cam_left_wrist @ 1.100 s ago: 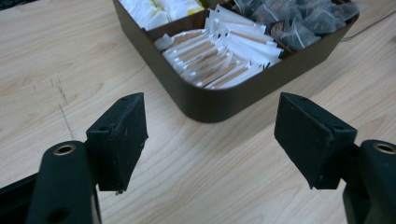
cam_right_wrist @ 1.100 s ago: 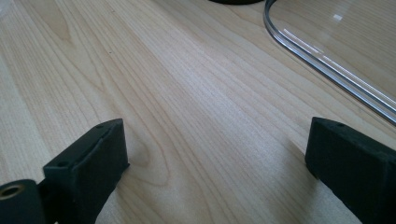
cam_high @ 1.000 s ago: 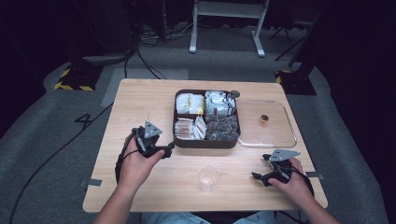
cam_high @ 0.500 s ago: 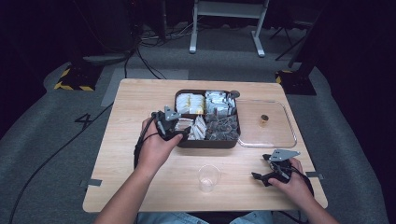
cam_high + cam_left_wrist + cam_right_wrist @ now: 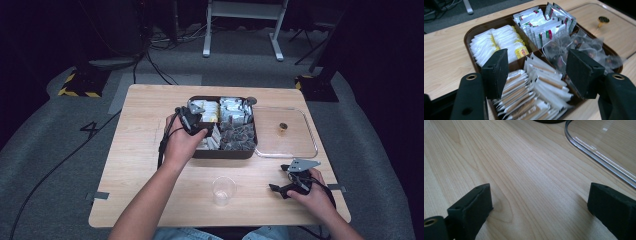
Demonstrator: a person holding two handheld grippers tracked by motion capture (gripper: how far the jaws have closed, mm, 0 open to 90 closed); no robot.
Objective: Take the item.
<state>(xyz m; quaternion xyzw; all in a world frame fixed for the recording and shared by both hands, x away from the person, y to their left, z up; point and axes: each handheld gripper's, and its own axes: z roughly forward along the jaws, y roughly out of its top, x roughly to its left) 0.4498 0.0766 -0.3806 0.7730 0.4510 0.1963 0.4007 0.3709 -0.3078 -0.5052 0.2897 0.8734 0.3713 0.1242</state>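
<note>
The white-and-tan sachets lie stacked on edge in the near-left compartment of the dark brown tray, which sits at the middle of the far half of the table. The left tongs hang just above this compartment with their jaws spread wide, one on each side of the stack, holding nothing; in the high view the left tongs are over the tray's left part.

Behind the sachets, the far-left compartment holds white packets with yellow labels. The far-right compartment holds silvery packets with red and green marks, and the near-right one holds clear bags with dark contents.

Just to the right of the tray, touching its edge, a clear lid with a small brass knob lies flat on the table. A clear plastic cup stands upright near the front edge, well apart from the tray.

The right tongs rest low on the table at its front right, near the lid's front corner. Their jaws stand wide apart over bare wood, empty, with the lid's rim ahead of them.
</note>
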